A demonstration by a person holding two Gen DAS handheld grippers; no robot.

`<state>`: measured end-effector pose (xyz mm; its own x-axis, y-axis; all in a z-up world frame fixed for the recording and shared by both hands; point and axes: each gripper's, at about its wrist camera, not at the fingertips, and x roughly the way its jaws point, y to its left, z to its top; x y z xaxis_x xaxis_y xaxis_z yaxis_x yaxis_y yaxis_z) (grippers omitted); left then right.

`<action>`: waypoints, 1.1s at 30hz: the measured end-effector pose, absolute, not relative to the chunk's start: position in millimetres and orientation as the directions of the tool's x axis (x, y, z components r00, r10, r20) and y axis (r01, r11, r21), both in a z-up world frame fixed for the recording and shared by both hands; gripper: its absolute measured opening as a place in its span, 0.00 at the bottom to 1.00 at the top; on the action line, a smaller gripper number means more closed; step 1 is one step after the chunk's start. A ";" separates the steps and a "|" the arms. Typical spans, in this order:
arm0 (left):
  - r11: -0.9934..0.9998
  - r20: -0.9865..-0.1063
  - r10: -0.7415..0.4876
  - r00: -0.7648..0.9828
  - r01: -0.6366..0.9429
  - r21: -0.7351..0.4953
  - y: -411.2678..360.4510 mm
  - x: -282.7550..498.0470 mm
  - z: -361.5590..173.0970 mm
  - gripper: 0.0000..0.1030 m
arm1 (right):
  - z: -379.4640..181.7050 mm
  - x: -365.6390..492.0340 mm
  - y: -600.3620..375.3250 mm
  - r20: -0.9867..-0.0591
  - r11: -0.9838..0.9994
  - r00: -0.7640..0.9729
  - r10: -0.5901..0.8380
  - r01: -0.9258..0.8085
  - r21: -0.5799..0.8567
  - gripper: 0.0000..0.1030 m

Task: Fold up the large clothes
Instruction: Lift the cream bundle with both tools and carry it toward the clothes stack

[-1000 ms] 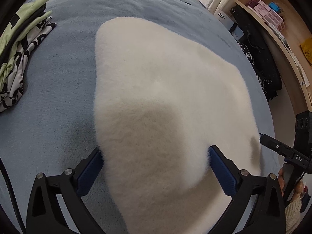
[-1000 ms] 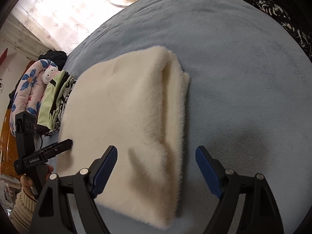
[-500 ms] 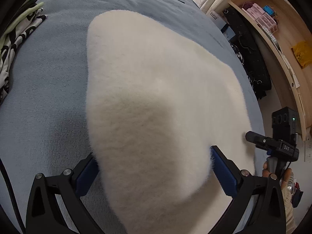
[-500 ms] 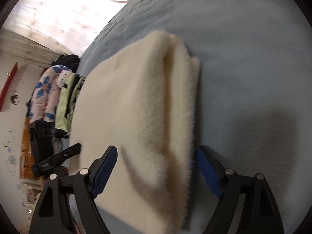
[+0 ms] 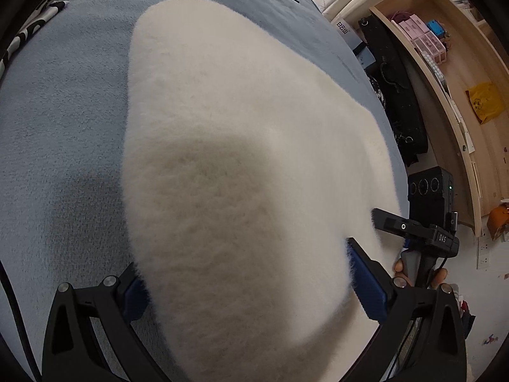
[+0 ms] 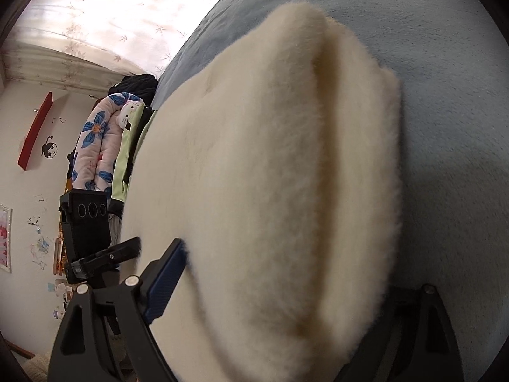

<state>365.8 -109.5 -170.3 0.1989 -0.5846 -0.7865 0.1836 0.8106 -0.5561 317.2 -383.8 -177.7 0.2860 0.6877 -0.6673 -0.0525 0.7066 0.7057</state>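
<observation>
The left gripper (image 5: 251,283) is standing wide, and the right gripper (image 6: 286,289) is opening, each straddling the near edge of the folded cream fleece garment (image 5: 241,146) lying on the blue bed (image 5: 63,102) without squeezing it. Bare bedding is lying free beyond it. Only the left view is showing the wooden shelves (image 5: 445,73); only the right, the curtain (image 6: 105,16).

Compared with a second ago, I have both grippers lower and tipped further down over the folded cream fluffy fleece garment (image 5: 241,172), which now fills more of each view. My right gripper (image 6: 280,286) has its jaws opening, and the garment's thick folded edge now sits between them, hiding the right blue pad. My left gripper (image 5: 251,280) now straddles the garment's near end more closely.
</observation>
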 end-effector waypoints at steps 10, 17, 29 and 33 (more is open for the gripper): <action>0.797 -0.783 -0.601 0.159 0.192 -0.572 -118.1 376.6 -175.1 1.00 | -174.5 316.8 -379.5 -0.686 0.729 0.309 0.658 -0.034 0.684 0.86; 0.826 -0.805 -0.559 0.197 0.211 -0.522 -133.7 373.6 -168.2 0.94 | -170.1 312.3 -383.4 -0.676 0.724 0.336 0.656 -0.028 0.689 0.72; 0.890 -0.839 -0.443 0.316 0.268 -0.369 -150.1 349.1 -129.3 0.70 | -133.7 294.3 -360.8 -0.721 0.788 0.384 0.577 -0.029 0.615 0.46; 0.899 -0.845 -0.422 0.327 0.267 -0.346 -144.8 335.9 -114.5 0.69 | -126.9 278.5 -343.0 -0.739 0.801 0.360 0.569 -0.041 0.597 0.45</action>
